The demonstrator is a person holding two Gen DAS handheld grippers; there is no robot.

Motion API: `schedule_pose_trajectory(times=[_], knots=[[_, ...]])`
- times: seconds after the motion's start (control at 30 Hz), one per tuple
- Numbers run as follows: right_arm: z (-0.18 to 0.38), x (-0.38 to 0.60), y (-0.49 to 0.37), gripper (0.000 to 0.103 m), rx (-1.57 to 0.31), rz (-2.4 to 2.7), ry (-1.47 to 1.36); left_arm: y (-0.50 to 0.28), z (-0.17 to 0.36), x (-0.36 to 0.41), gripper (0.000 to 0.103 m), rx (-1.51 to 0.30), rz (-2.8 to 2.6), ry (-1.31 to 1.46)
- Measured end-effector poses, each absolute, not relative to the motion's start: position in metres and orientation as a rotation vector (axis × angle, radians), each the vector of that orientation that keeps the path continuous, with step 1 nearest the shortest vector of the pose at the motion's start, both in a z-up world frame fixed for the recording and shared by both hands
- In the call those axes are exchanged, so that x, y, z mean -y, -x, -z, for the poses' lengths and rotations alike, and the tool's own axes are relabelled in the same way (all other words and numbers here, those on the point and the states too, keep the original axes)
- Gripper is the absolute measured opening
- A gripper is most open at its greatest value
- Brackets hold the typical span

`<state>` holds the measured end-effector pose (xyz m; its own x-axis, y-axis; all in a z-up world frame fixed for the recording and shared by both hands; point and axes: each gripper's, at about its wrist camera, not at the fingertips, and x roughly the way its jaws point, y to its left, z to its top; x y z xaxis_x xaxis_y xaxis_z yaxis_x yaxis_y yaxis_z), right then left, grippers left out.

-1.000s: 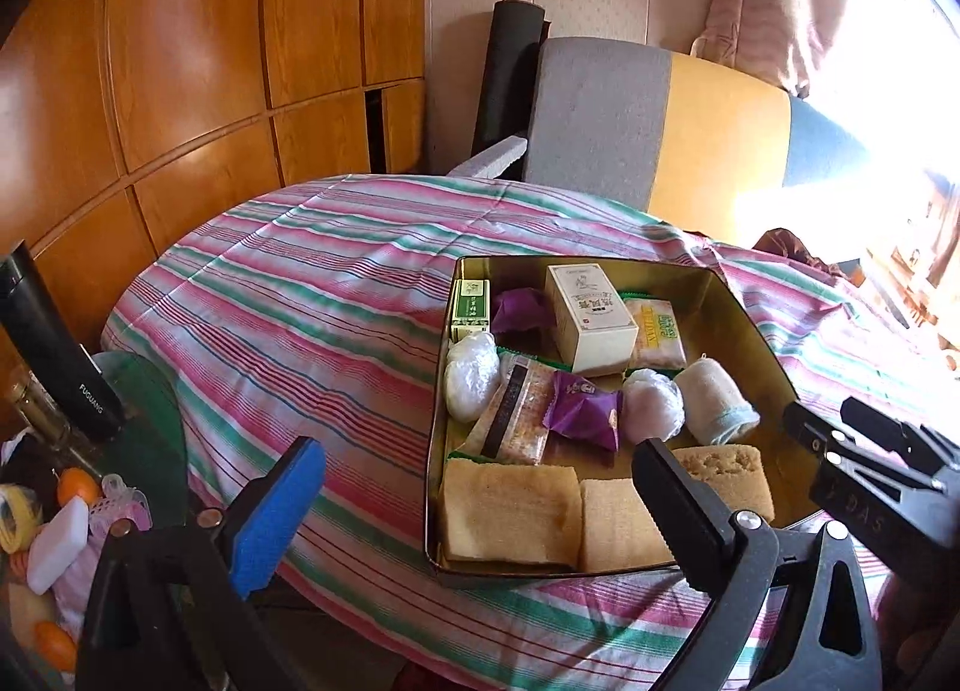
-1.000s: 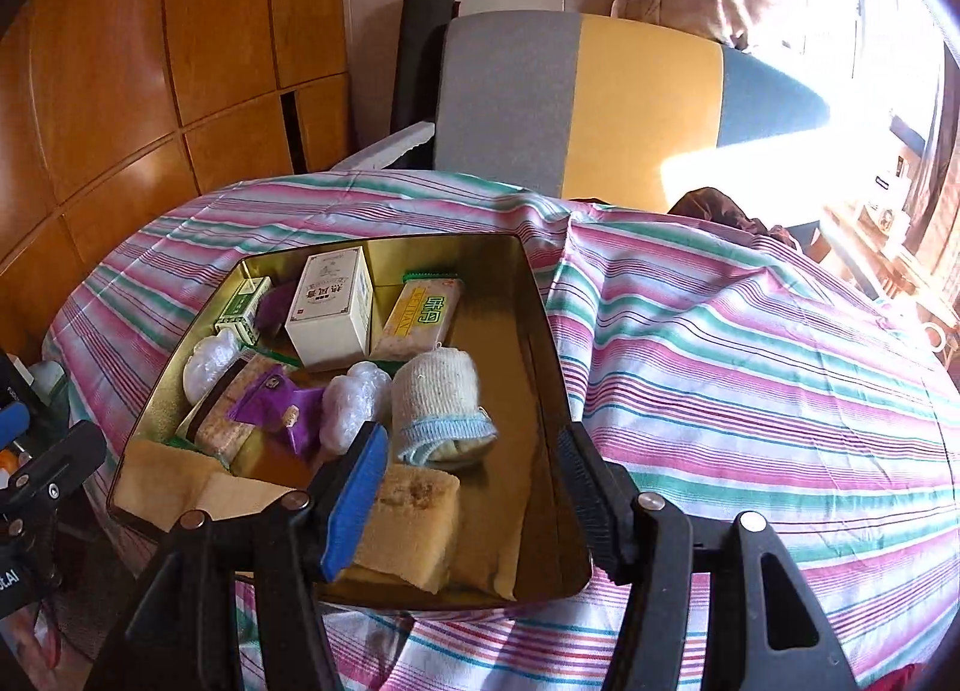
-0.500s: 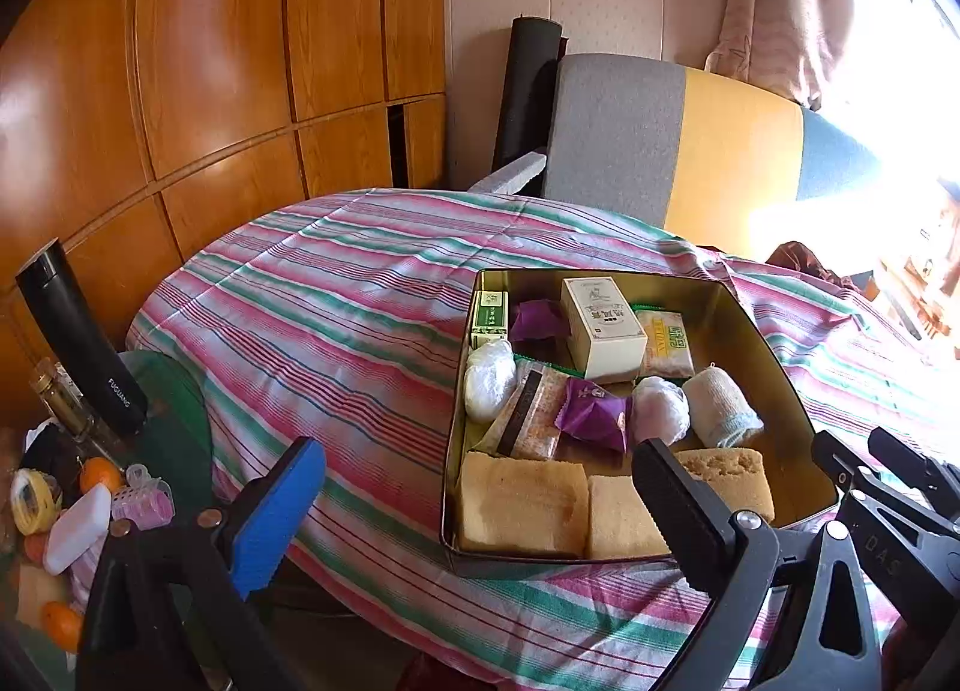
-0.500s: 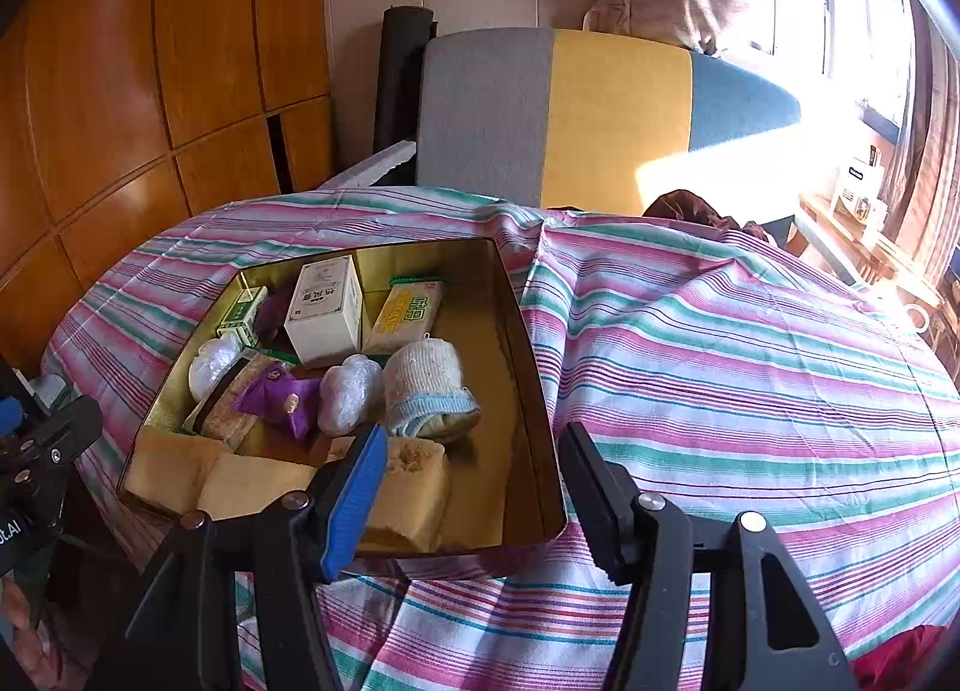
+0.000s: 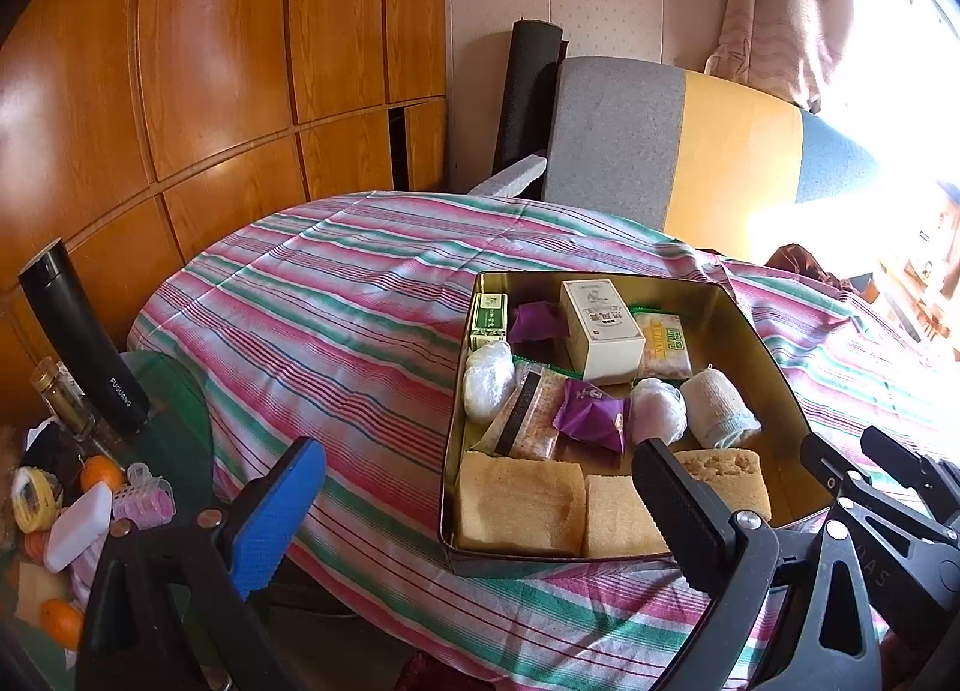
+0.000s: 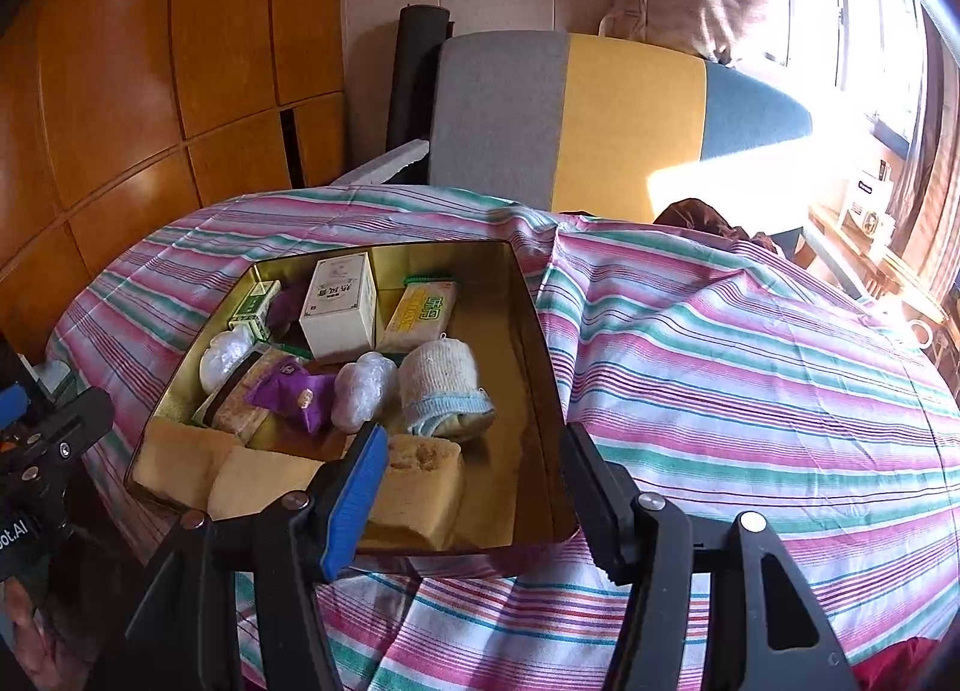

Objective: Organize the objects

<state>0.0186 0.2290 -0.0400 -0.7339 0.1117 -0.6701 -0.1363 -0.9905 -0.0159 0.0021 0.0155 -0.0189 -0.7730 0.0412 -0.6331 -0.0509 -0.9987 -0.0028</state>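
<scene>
a tin (image 5: 774, 355) of small packages sits on the table (image 5: 336, 331), with a chair (image 5: 618, 144) behind it.

gold tin (image 5: 774, 349); pink-green striped cloth (image 5: 336, 295); purple packet (image 5: 591, 412).

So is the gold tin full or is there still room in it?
Mostly full, some room: items crowd the tin's left and middle, but bare gold floor shows along its right wall.

Blown-out window (image 6: 864, 48) glare at right, sharp focus, strong fisheye bending at edges
</scene>
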Motion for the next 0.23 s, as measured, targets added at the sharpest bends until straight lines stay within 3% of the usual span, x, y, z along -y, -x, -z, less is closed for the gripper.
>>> schedule_pose_trajectory(times=[0.23], knots=[[0.0407,-0.2284,-0.0172,0.060,-0.052,-2.816,1.085,-0.0025,0.0167,-0.0159,0.103,-0.045,-2.926,1.032]])
